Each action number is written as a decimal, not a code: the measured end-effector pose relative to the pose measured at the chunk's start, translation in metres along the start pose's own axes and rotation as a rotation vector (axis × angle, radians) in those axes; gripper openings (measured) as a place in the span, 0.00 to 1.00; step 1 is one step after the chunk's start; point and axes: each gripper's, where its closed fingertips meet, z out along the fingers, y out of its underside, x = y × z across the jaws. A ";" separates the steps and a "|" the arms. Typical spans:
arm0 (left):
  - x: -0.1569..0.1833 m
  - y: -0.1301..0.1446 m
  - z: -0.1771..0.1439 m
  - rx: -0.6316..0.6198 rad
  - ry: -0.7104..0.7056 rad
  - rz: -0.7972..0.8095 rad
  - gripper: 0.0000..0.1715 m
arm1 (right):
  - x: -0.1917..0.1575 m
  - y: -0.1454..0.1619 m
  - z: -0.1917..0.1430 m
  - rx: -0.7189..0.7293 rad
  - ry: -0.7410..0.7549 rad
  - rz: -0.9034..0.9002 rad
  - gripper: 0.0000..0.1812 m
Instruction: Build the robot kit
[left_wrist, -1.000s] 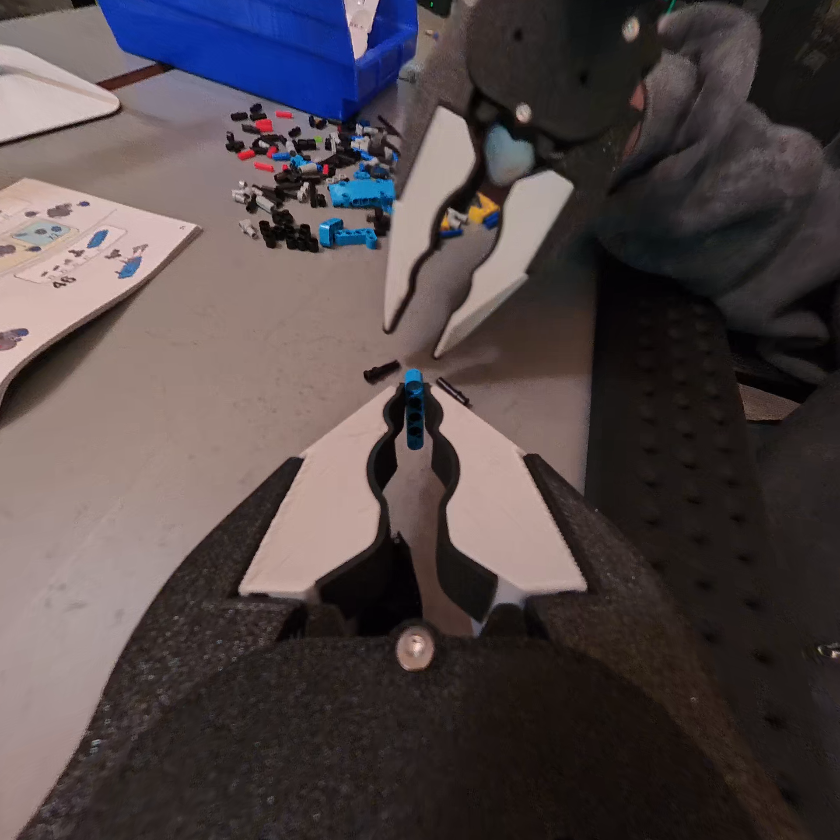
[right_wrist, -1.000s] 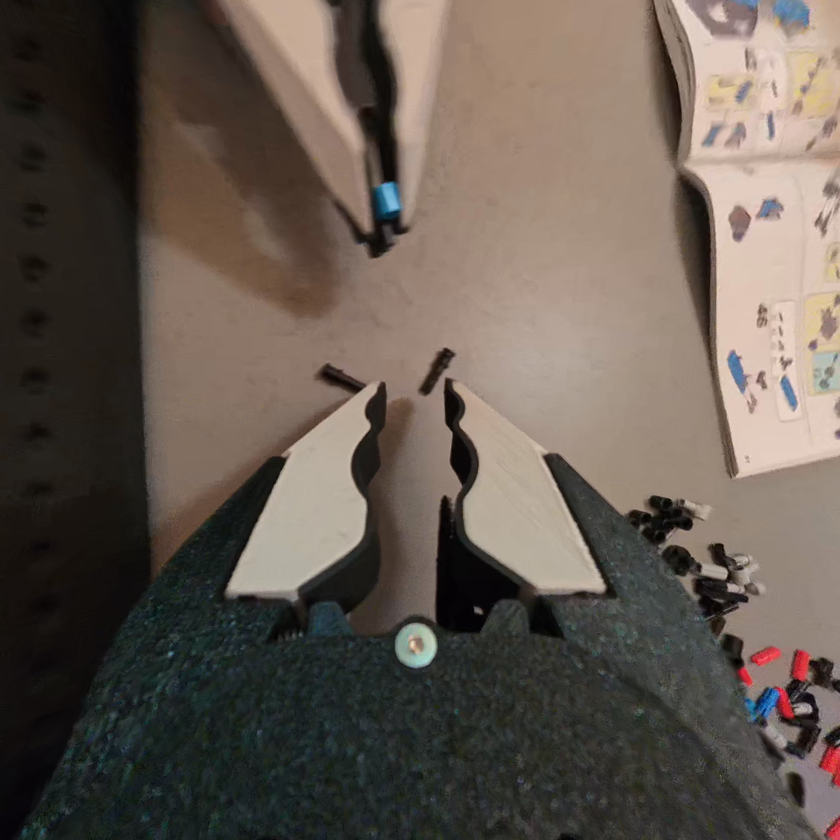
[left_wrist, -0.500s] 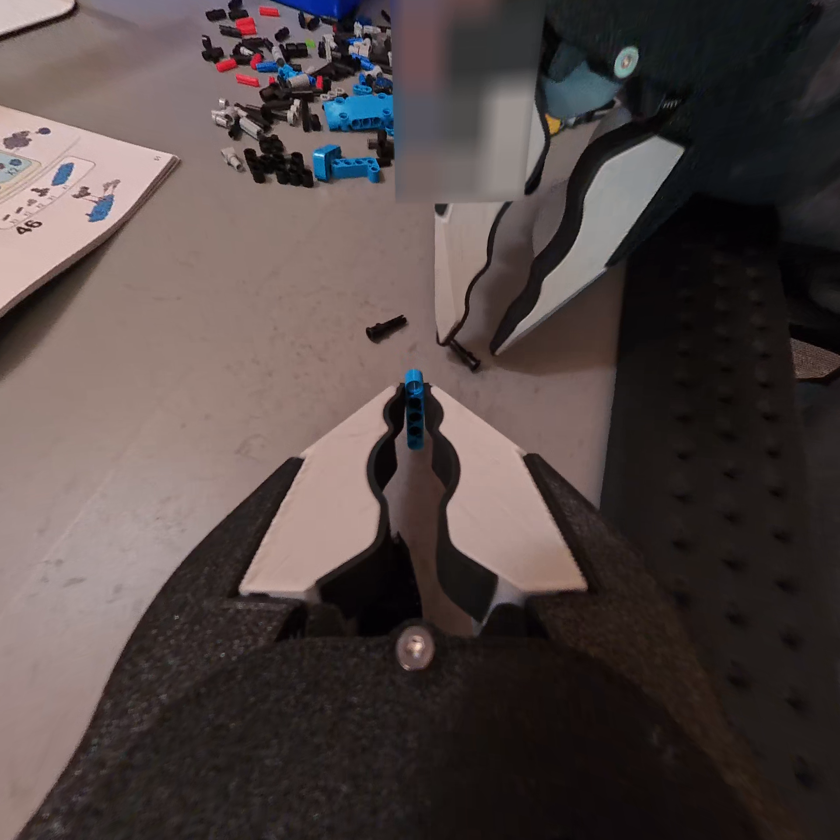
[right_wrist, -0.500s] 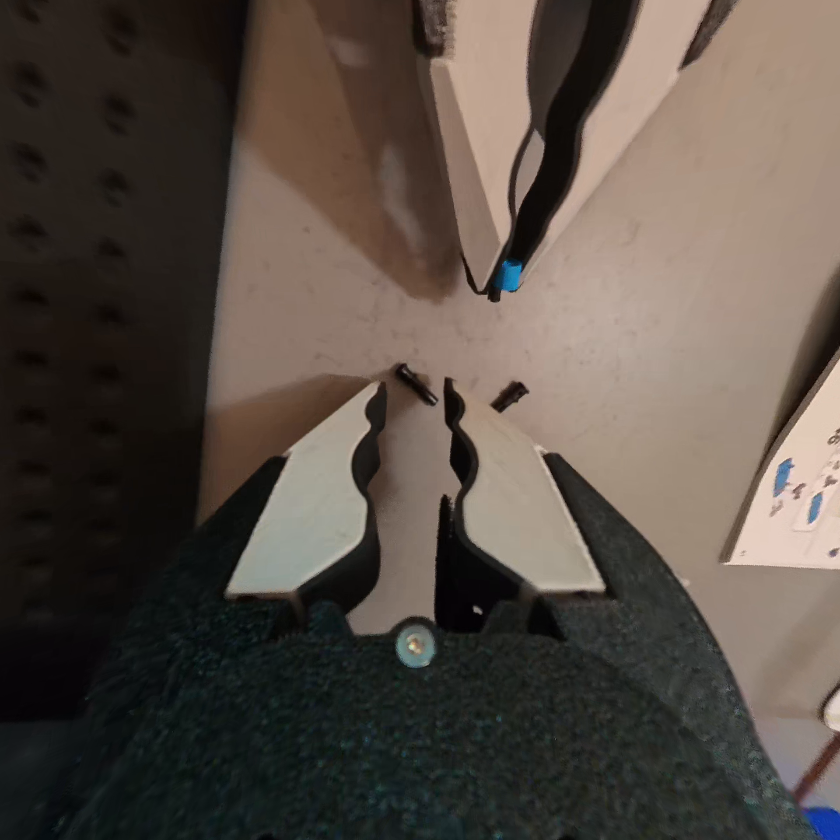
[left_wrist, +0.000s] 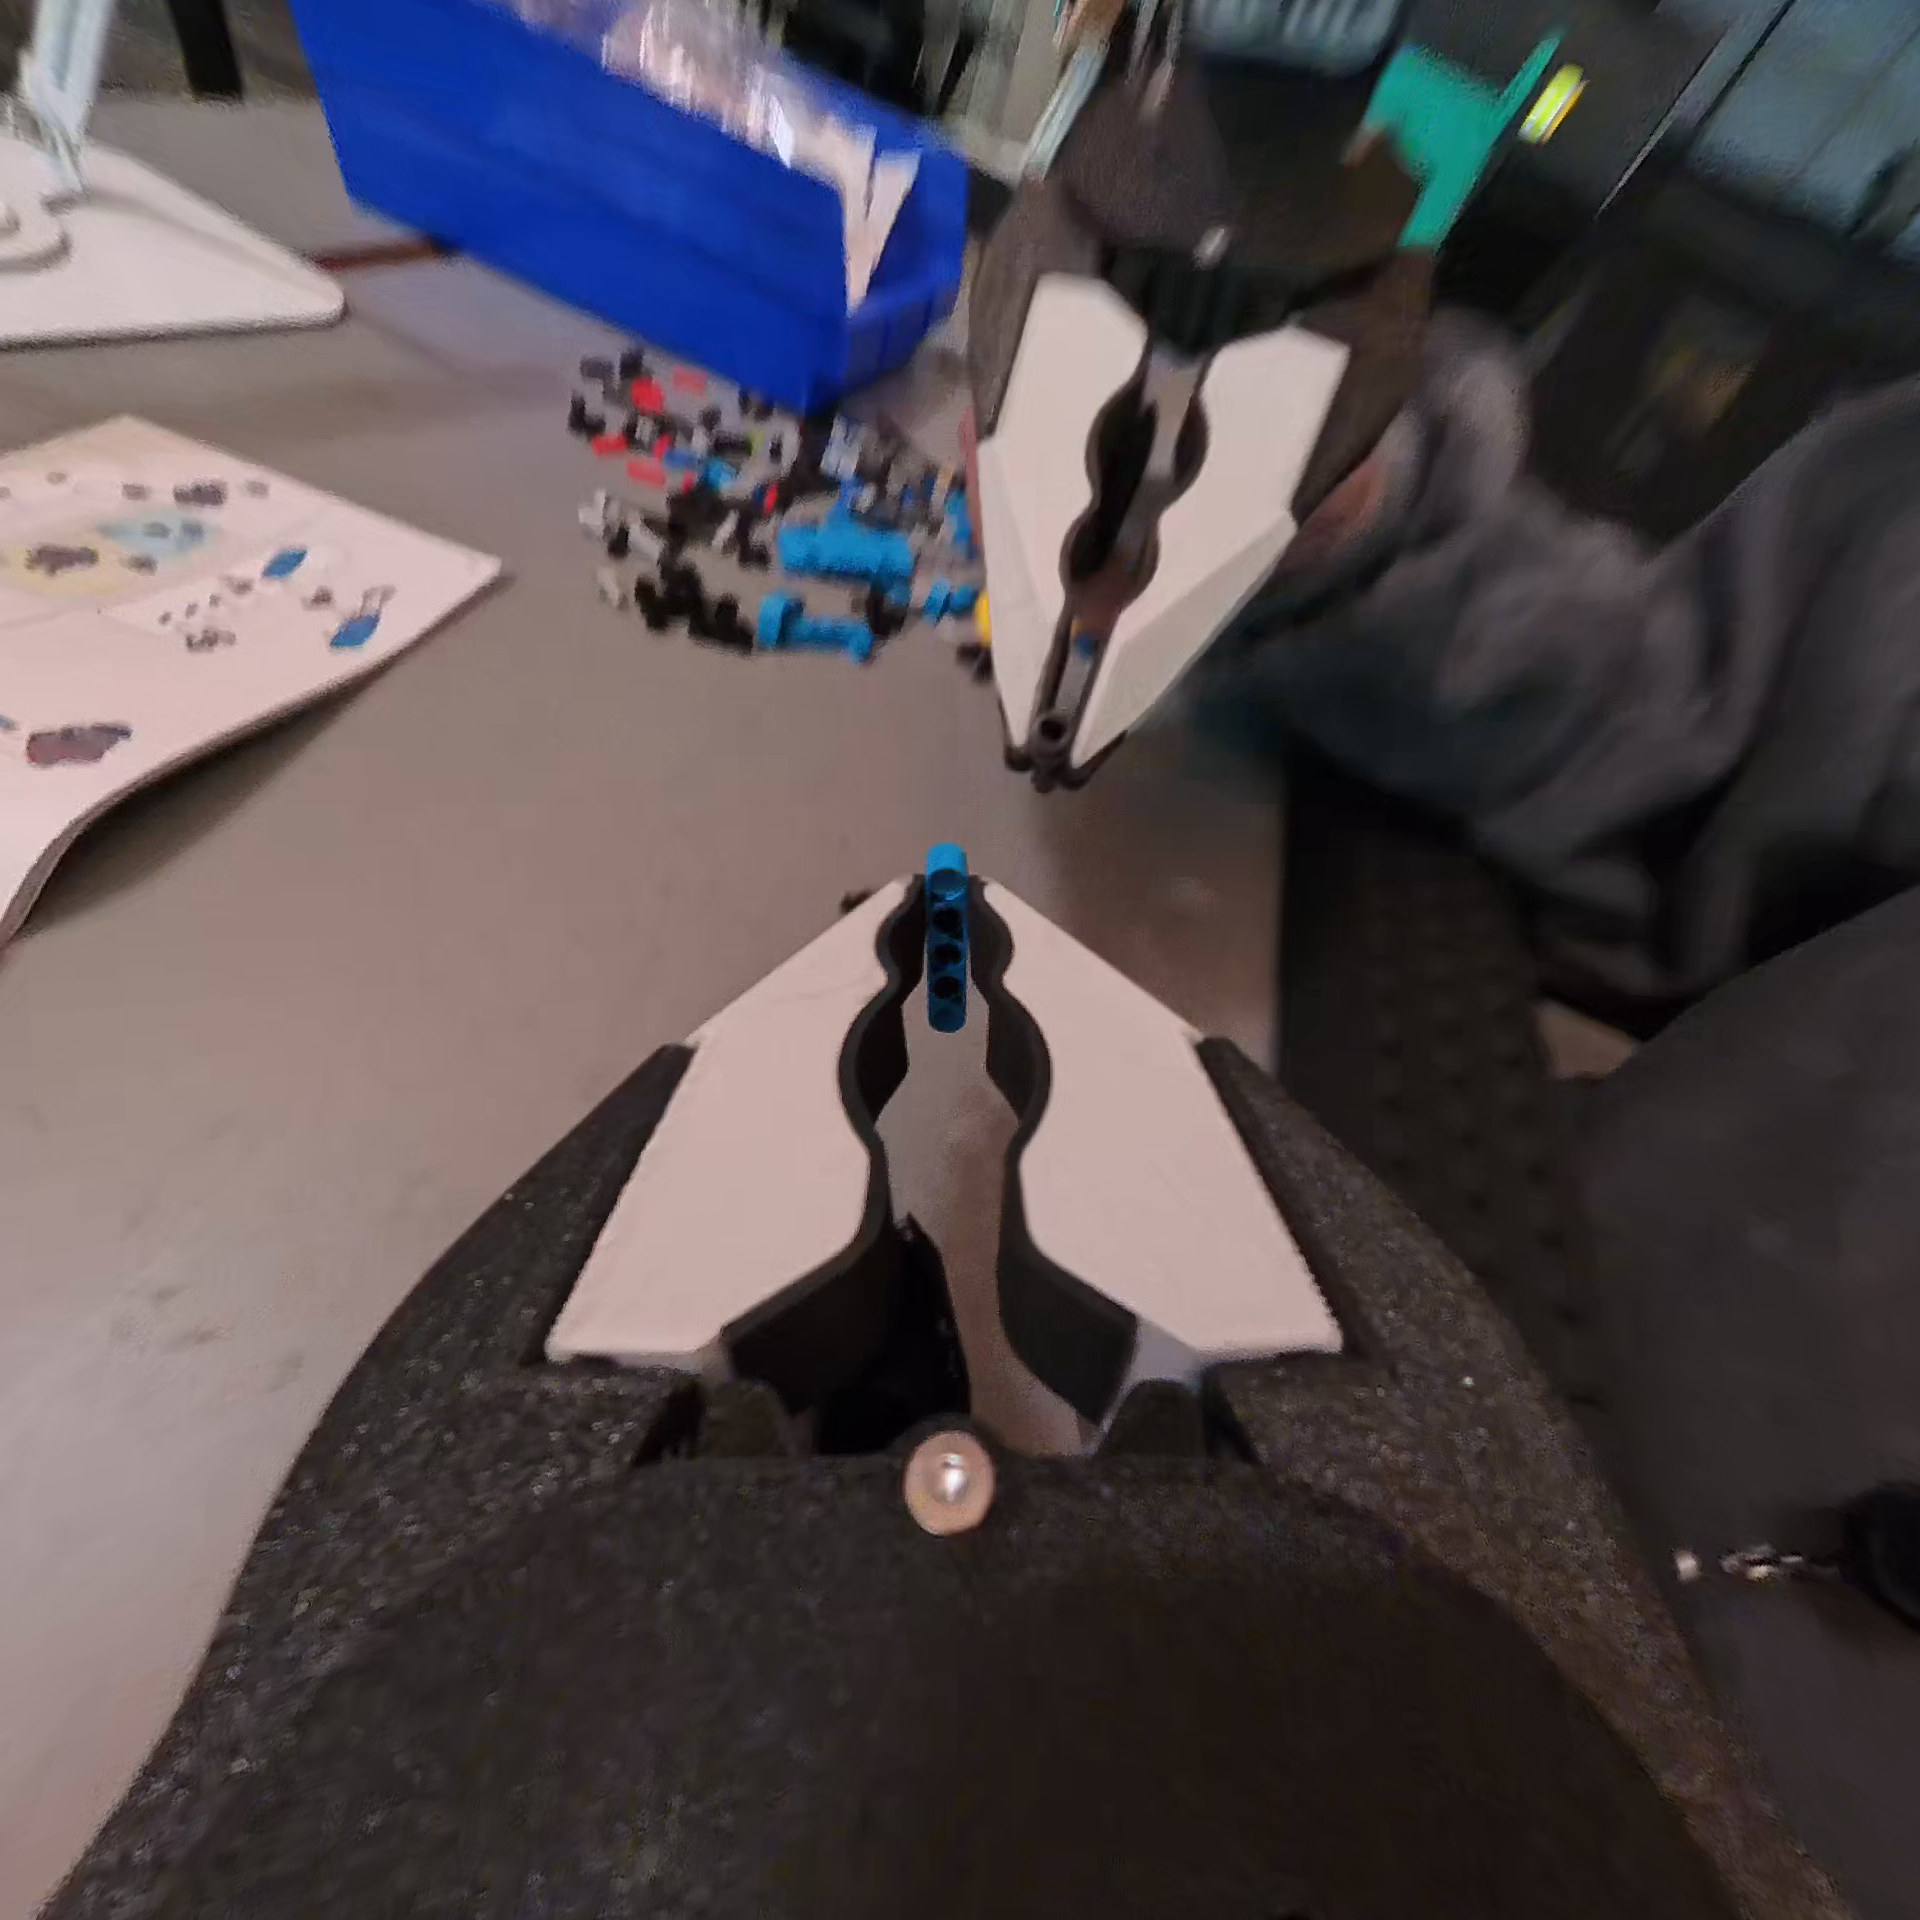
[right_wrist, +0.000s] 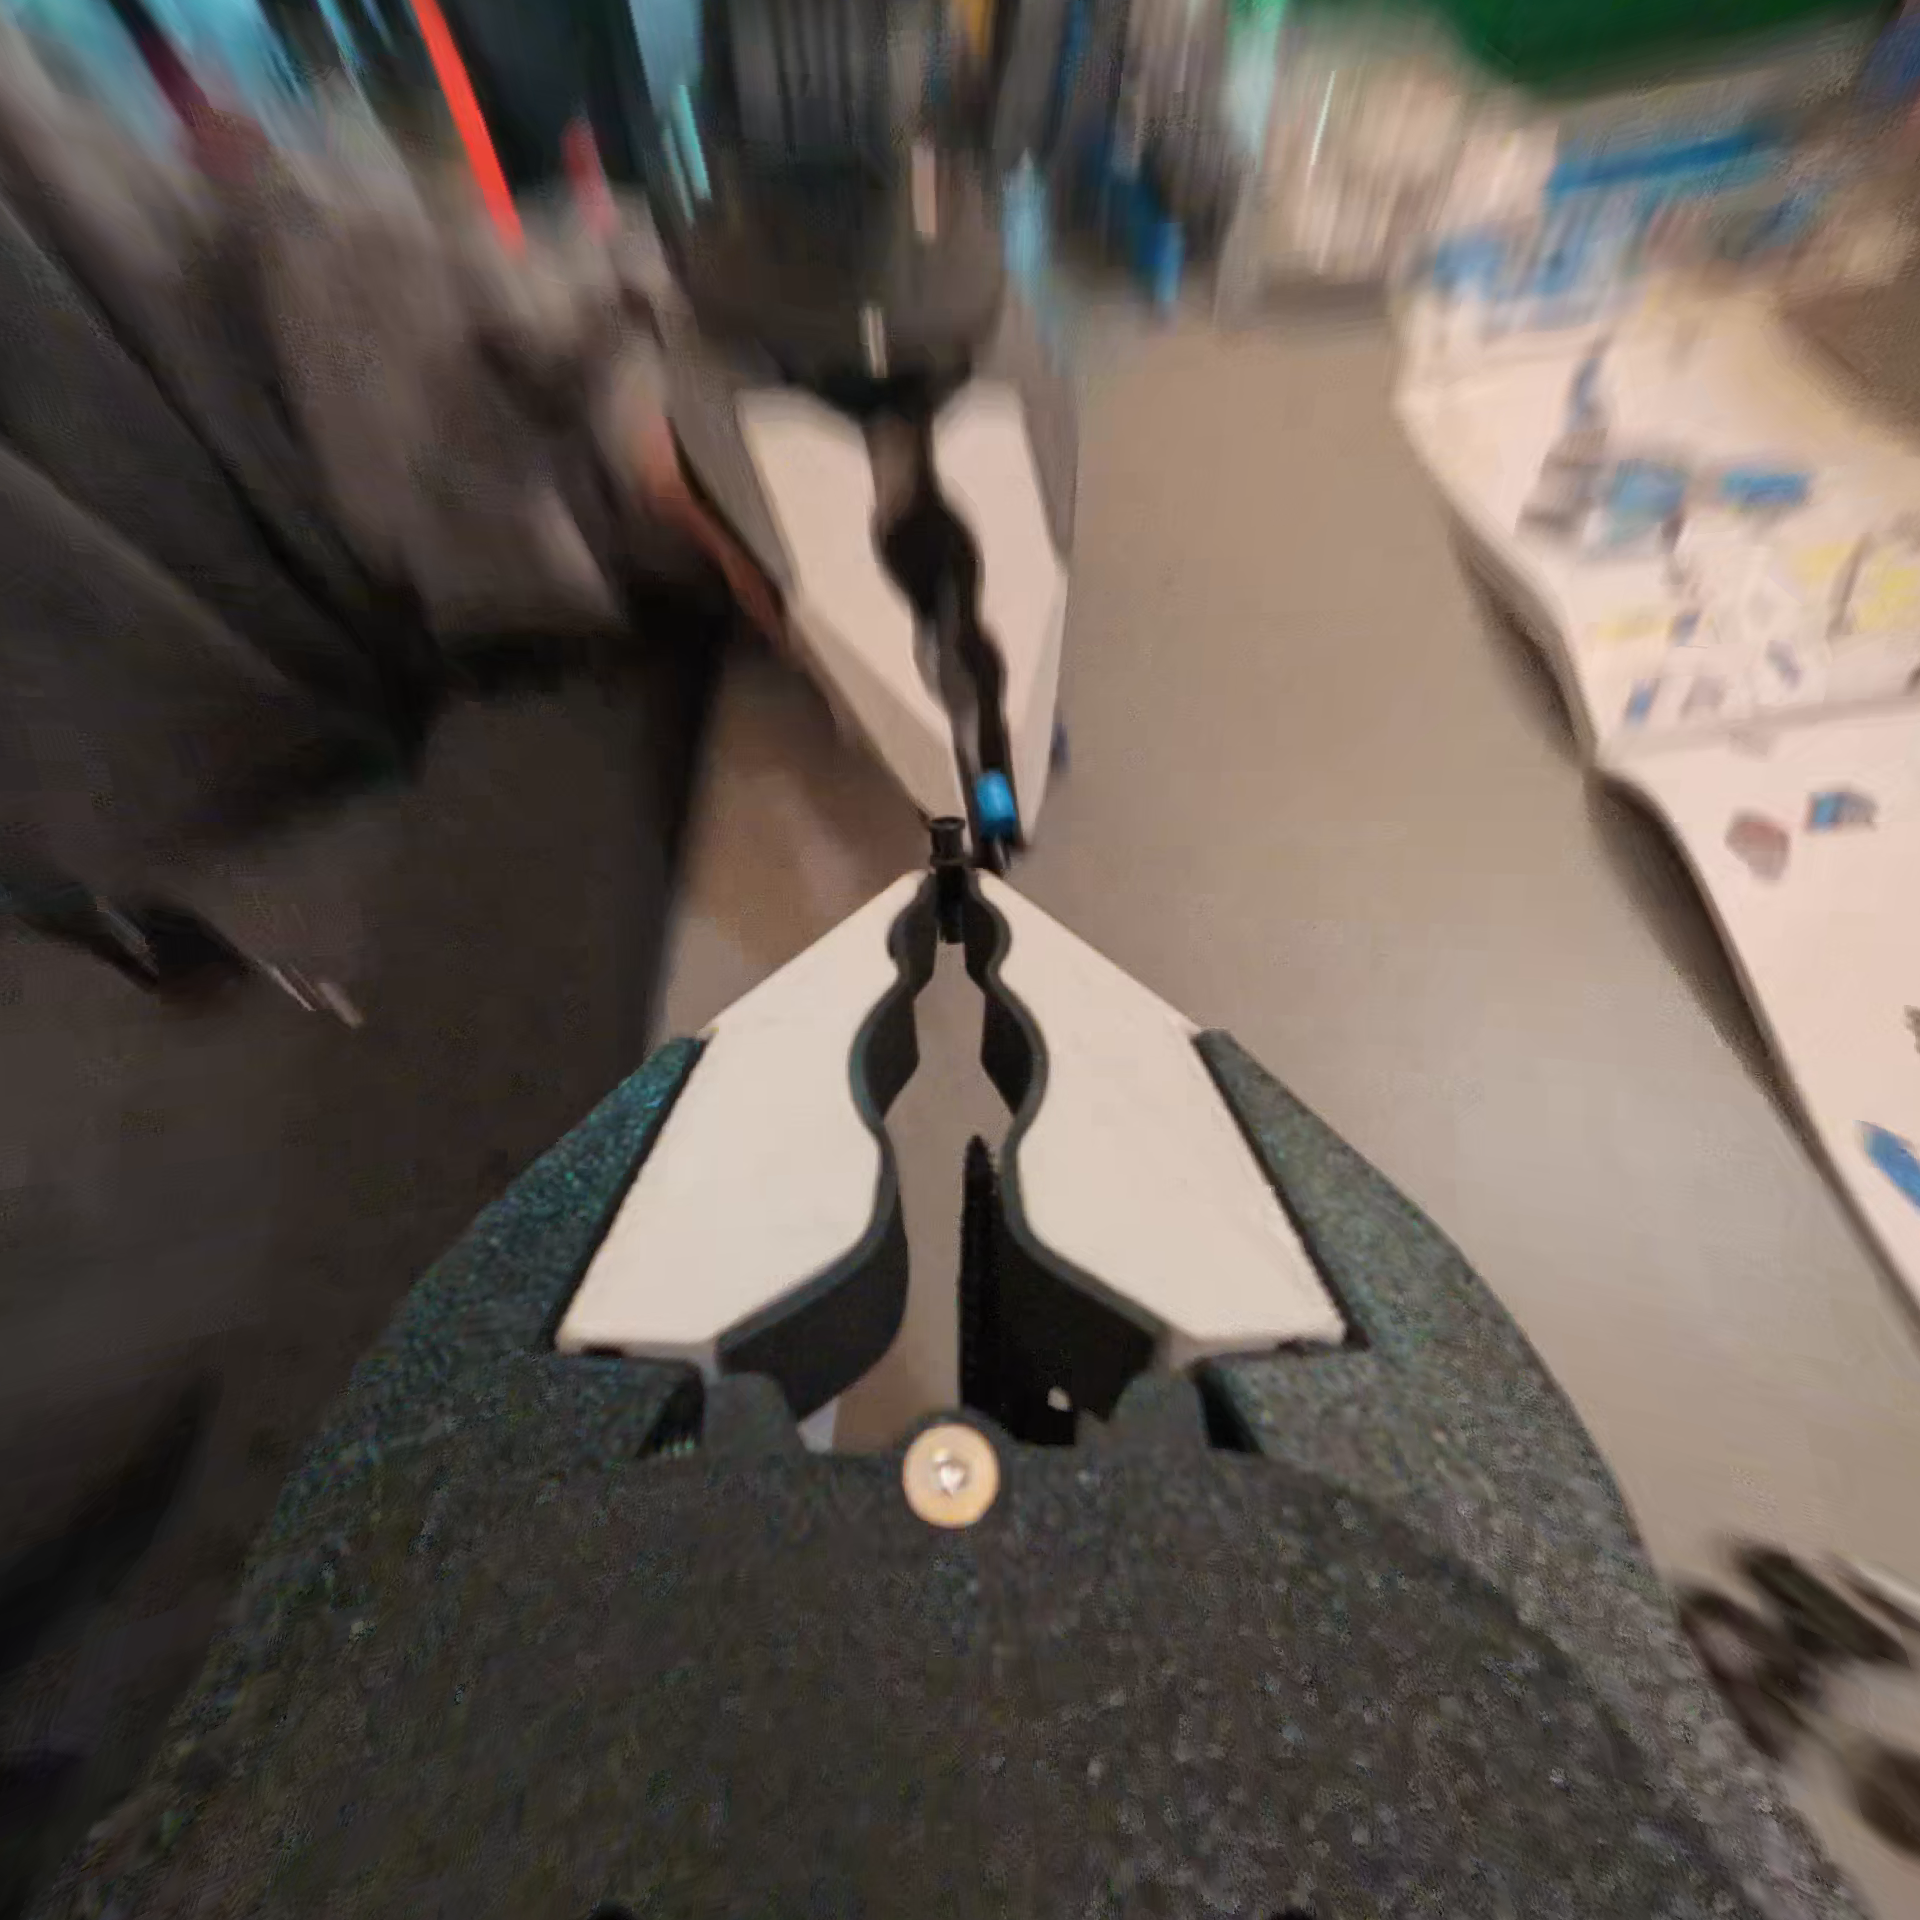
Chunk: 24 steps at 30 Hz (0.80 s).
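Left gripper (left_wrist: 945, 883) pinches blue beam (left_wrist: 944, 956) at tips; right gripper (right_wrist: 948, 883) clamps black pin (right_wrist: 948, 868) (tips facing, close together); loose parts pile (left_wrist: 769, 530), blue bin (left_wrist: 644, 197) beyond left gripper.

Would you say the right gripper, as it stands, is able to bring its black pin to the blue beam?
Probably yes: the right gripper and left gripper face tip to tip, nothing between pin and beam.

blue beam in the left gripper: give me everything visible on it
The blue beam is a short, slim plastic bar with a row of round holes along its face and a rounded end. It is clamped between the fingertips of the left gripper, lying along the fingers, its tip poking just past them. It is held above the grey table, touching only the finger pads.
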 end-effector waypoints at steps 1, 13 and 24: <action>0.003 -0.011 -0.004 0.060 0.027 -0.020 0.04 | -0.005 -0.015 -0.005 0.115 -0.044 0.083 0.02; -0.006 -0.017 -0.007 0.088 -0.081 0.058 0.04 | 0.010 -0.006 0.013 0.102 0.173 0.022 0.02; -0.009 -0.003 0.004 -0.026 -0.222 0.274 0.04 | 0.017 0.008 0.019 0.038 0.211 0.013 0.03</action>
